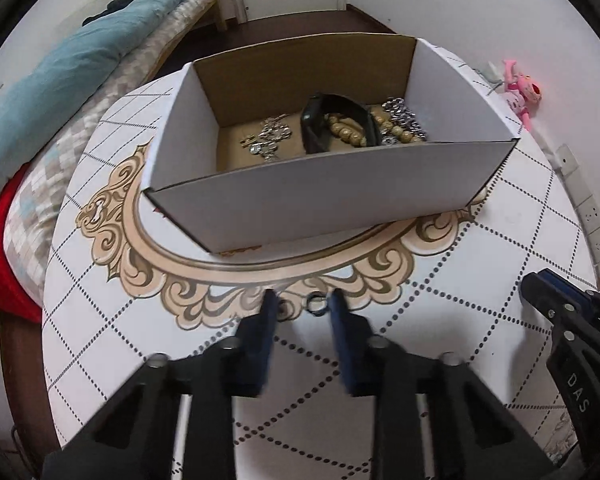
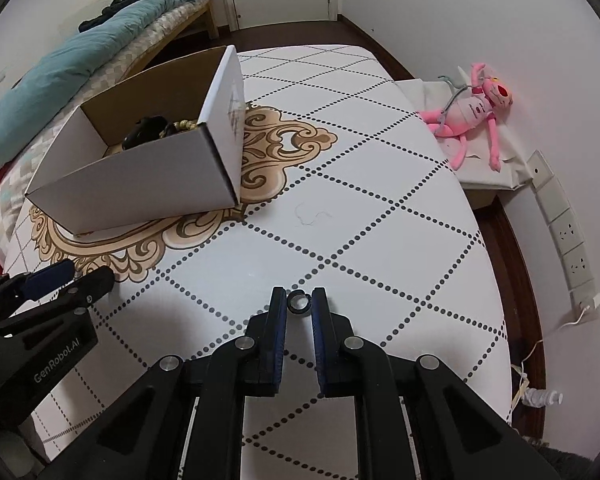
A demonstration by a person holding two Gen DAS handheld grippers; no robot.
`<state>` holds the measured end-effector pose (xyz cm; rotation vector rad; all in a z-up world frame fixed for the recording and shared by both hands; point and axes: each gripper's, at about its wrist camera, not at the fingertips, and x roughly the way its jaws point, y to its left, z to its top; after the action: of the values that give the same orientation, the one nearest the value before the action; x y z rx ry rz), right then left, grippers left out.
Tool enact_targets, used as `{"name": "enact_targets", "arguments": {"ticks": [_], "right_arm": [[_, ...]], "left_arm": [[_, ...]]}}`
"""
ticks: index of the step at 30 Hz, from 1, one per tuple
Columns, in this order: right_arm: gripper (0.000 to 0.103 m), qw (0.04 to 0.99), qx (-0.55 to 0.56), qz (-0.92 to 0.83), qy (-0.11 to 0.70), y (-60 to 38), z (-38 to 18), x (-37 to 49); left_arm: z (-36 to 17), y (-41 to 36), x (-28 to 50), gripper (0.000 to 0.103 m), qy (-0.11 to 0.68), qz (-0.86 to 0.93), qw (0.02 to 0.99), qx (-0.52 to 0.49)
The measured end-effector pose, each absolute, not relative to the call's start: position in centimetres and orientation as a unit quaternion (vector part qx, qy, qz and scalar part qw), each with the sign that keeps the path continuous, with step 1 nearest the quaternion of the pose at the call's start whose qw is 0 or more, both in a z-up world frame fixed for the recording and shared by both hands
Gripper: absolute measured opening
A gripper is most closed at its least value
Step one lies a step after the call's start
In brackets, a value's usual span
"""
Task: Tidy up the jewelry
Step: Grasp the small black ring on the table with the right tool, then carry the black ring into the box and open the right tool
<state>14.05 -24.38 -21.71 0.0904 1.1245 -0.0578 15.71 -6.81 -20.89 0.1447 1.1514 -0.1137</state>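
Note:
A white cardboard box point(image 1: 332, 192) stands on the round patterned table point(image 1: 500, 240); it holds a black bracelet point(image 1: 320, 128), wooden beads point(image 1: 348, 130) and silver chains point(image 1: 270, 138). My left gripper point(image 1: 304, 304) is open just above the table, with a small dark ring point(image 1: 316, 306) lying between its fingertips, near the right one. In the right wrist view my right gripper point(image 2: 299, 300) has a small dark ring point(image 2: 299, 303) between its tips with narrow gaps on both sides. The box point(image 2: 140, 176) shows at the left there.
A bed with a teal blanket point(image 1: 80, 64) lies behind the table on the left. A pink plush toy point(image 2: 472, 112) lies on a white cloth at the right by the wall. Wall sockets point(image 2: 568, 236) and a cable run along the right wall.

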Motion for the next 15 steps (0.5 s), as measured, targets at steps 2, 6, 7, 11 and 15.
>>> {"name": "enact_targets", "arguments": {"ticks": [2,6,7,11,15], "right_arm": [[0.013,0.845,0.043,-0.028,0.532,-24.5,-21.6,14.2],[0.013,0.847,0.045,-0.028,0.528,-24.5,-21.2,14.3],[0.013,0.848,0.046,-0.027,0.527,-24.5,-21.1,14.3],[0.013,0.853,0.052,-0.021,0.52,-24.4,-20.2,14.4],[0.013,0.858,0.058,-0.015,0.51,-24.2,-19.1,14.5]], "left_arm": [[-20.9,-7.0,15.8,0.01,0.543,-0.062,0.835,0.067],[-20.9,-7.1,15.8,0.01,0.54,-0.065,0.836,0.068],[-20.8,-6.9,15.8,0.01,0.541,-0.067,0.836,0.065],[-20.4,-6.7,15.7,0.01,0.54,-0.07,0.837,0.055],[-19.4,-6.7,15.4,0.01,0.532,-0.077,0.842,0.047]]}}
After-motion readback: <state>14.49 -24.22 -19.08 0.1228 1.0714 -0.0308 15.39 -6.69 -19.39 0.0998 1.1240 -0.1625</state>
